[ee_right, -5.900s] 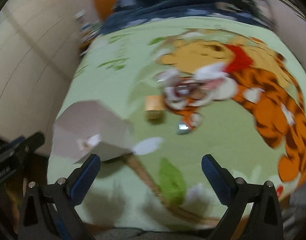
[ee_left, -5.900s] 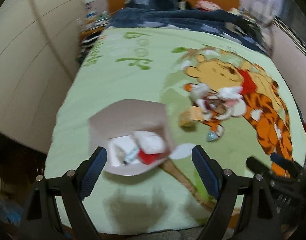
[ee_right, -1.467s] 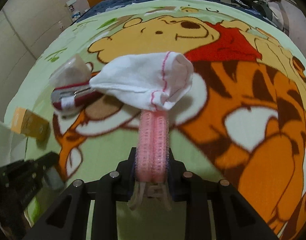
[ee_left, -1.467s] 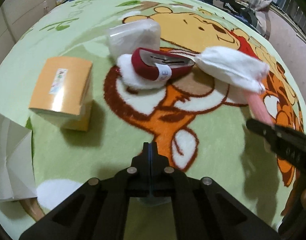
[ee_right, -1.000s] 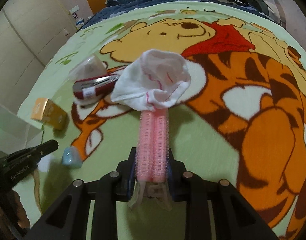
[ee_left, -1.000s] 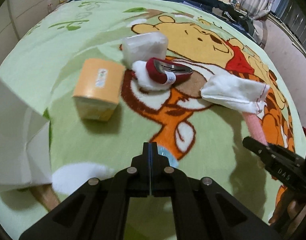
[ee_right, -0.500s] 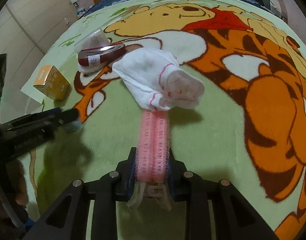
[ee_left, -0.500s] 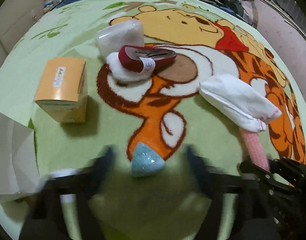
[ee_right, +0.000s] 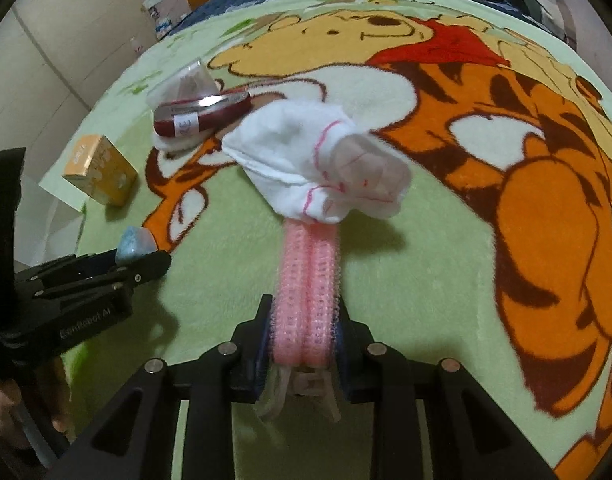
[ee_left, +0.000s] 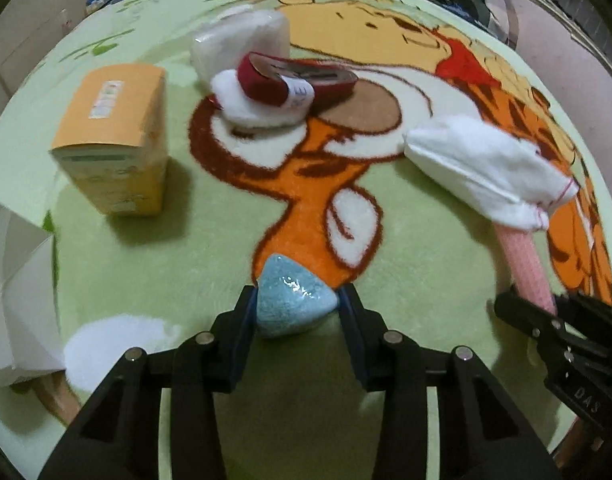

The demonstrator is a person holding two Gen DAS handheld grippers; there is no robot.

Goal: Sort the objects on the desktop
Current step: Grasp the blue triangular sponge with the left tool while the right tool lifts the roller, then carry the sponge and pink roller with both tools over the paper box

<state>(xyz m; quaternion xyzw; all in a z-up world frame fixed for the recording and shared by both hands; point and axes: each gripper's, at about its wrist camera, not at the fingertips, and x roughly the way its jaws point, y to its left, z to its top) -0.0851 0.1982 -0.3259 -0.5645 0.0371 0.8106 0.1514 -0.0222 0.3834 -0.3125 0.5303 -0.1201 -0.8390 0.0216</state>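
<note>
My left gripper (ee_left: 297, 304) is shut on a small light-blue triangular packet (ee_left: 291, 300), low over the green cartoon blanket (ee_left: 225, 240); it also shows in the right wrist view (ee_right: 135, 244). My right gripper (ee_right: 306, 320) is shut on a pink hair roller (ee_right: 308, 276) whose far end is stuck to a white sock (ee_right: 318, 168). The sock (ee_left: 486, 168) and roller (ee_left: 524, 264) also show at the right of the left wrist view. An orange box (ee_left: 113, 136), a dark red case (ee_left: 293, 80) and a clear white packet (ee_left: 241, 44) lie further back.
A white open box (ee_left: 13, 288) stands at the left edge of the left wrist view. The orange box (ee_right: 99, 174) and red case (ee_right: 201, 116) lie at the left in the right wrist view. A wall and dark bedding lie beyond the blanket.
My left gripper has closed on the blue packet, which lay loose on the blanket half a second ago. My right gripper still holds the roller, and the sock has shifted slightly.
</note>
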